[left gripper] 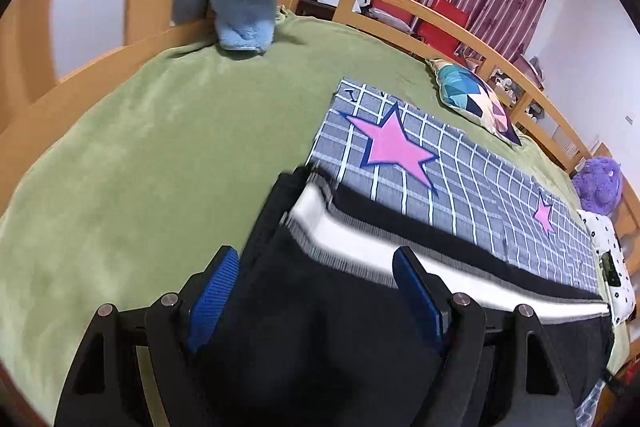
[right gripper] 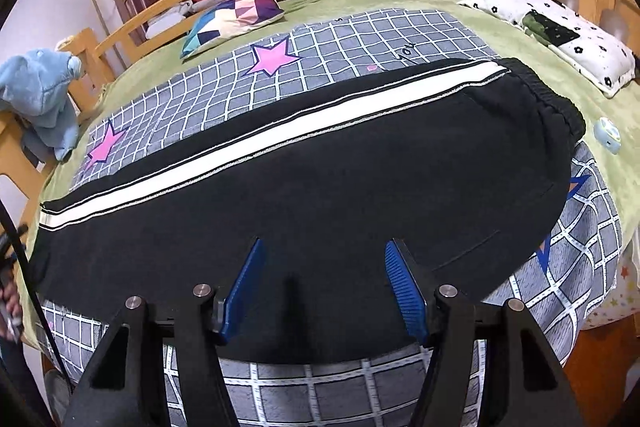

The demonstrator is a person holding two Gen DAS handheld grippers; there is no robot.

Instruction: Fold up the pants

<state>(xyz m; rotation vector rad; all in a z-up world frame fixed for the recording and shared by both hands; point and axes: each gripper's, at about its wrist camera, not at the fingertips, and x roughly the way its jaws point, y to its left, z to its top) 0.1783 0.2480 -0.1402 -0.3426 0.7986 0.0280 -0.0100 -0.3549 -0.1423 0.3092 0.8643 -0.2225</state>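
While lying flat: black pants (right gripper: 320, 211) with white side stripe, folded lengthwise on grid sheet (right gripper: 360, 39) over green blanket (left gripper: 140, 147).
Left gripper (left gripper: 316, 267) wide open above leg end; right gripper (right gripper: 322, 259) open above the pants, gripping nothing.
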